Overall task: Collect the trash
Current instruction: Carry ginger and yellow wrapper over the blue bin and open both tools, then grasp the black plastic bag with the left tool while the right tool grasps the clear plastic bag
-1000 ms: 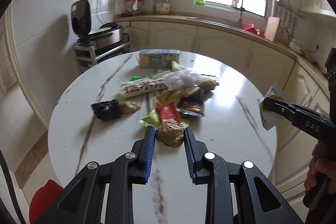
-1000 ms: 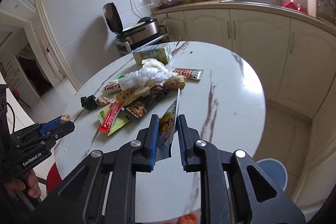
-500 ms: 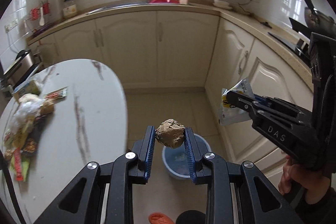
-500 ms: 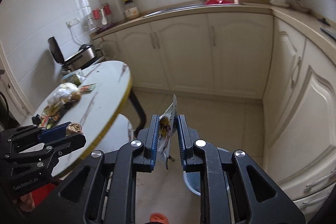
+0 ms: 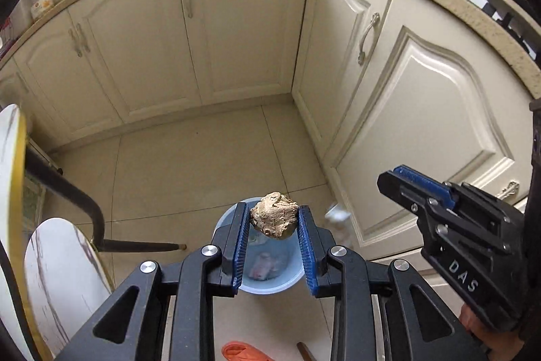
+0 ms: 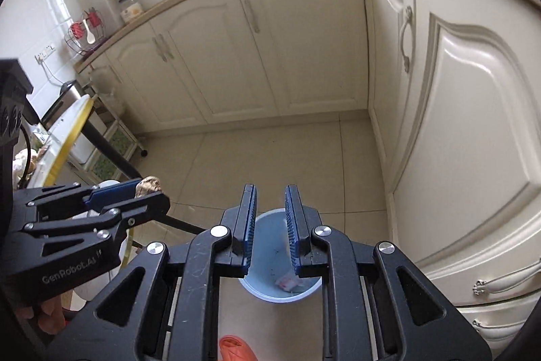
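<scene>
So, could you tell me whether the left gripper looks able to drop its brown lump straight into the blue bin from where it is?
Probably yes. The left gripper holds the brown lump right above the open blue bin, with nothing visible between them.

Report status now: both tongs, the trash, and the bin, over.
Left tongs shut on brown lump, above blue bin. Right tongs open, holding nothing, over the bin. Nothing in the way.
</scene>
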Available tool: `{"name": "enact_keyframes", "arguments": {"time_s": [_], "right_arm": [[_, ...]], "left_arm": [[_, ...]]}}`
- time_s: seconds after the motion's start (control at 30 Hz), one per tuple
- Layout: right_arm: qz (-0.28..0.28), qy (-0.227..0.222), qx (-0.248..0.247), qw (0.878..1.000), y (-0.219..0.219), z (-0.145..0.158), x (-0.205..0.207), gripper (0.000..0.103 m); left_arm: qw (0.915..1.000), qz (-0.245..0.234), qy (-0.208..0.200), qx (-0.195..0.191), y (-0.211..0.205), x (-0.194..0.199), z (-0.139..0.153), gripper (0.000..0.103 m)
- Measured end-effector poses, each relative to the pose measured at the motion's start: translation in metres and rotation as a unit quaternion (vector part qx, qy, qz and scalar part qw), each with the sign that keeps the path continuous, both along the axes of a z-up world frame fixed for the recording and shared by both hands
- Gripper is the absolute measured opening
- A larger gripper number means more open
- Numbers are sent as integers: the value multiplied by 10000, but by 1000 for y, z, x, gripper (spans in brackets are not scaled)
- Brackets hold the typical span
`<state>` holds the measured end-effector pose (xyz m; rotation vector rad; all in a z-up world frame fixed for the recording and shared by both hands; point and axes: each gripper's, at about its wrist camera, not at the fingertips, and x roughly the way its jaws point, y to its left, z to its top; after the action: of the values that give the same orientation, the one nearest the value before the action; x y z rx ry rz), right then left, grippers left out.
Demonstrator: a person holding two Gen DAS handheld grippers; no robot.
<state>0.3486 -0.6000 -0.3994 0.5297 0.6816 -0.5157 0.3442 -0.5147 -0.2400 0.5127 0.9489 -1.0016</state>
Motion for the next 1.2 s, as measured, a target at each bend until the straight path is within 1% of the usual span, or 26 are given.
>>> {"name": "enact_keyframes", "arguments": {"time_s": [0.03, 0.07, 0.1, 0.13, 0.17, 0.2, 0.27, 0.33, 0.37, 0.4, 0.47, 0.53, 0.57, 0.67, 0.7, 0.73, 0.77, 0.87, 0.9, 1.0, 1.1, 1.13, 1.2], "right_arm": [[8, 27, 29, 10000, -2, -5, 2, 17], [9, 60, 57, 10000, -4, -9, 5, 17], [21, 56, 105, 9999, -5, -13, 7, 17], [47, 45, 138, 9999, -6, -17, 8, 17], [65, 66, 146, 9999, -8, -21, 10, 17], [89, 90, 160, 9998, -8, -25, 13, 17], [141, 96, 239, 9996, -9, -31, 18, 16], [170, 111, 265, 9994, -9, -33, 23, 16], [164, 115, 270, 9994, -8, -33, 24, 16], [87, 127, 218, 9996, -6, -32, 23, 18], [3, 128, 181, 9998, 0, -28, 22, 24], [-4, 42, 187, 9998, 6, -22, 21, 37], [24, 18, 151, 9999, 11, -18, 20, 39], [128, -98, 85, 9998, 24, -5, 19, 39], [167, -125, 43, 9998, 28, 0, 18, 41], [225, -170, 8, 9996, 35, 7, 17, 46], [283, -246, -26, 9993, 43, 14, 16, 48], [462, -394, -151, 9980, 67, 36, 17, 51], [528, -477, -201, 9973, 77, 44, 18, 53], [789, -635, -403, 9940, 107, 70, 25, 60], [1127, -759, -618, 9888, 143, 93, 35, 63], [1250, -783, -684, 9867, 156, 100, 40, 65], [1500, -812, -810, 9820, 182, 111, 52, 66]], "left_arm": [[10000, 12, 12, 21, -4, 3, -4, 27], [10000, 37, -2, 70, -8, 4, -6, 32], [9999, 62, -32, 114, -11, 7, -9, 44], [9999, 102, -68, 107, -9, 13, -15, 52], [9998, 145, -113, 67, -9, 16, -15, 66], [9997, 161, -185, 71, -10, 16, -16, 69], [9991, 275, -313, 75, -7, 18, -13, 69], [9987, 400, -312, -20, 2, 19, -4, 69], [9984, 449, -323, -87, 11, 3, -2, 70], [9979, 519, -371, -124, 16, 3, 4, 70], [9965, 620, -514, -214, 34, -7, 18, 72], [9957, 605, -620, -334, 49, -20, 35, 75], [9951, 604, -673, -402, 57, -26, 44, 76], [9926, 667, -802, -623, 89, -44, 69, 77], [9918, 687, -819, -697, 100, -50, 78, 79], [9907, 714, -849, -789, 113, -55, 86, 80], [9894, 756, -900, -853, 129, -61, 93, 84], [9834, 893, -1194, -1037, 181, -79, 115, 89], [9809, 927, -1280, -1131, 198, -83, 121, 92], [9728, 1197, -1517, -1277, 250, -90, 133, 96], [9631, 1647, -1734, -1235, 302, -85, 135, 98], [9599, 1797, -1771, -1217, 318, -82, 135, 98], [9531, 2143, -1778, -1186, 351, -73, 131, 98]]}}
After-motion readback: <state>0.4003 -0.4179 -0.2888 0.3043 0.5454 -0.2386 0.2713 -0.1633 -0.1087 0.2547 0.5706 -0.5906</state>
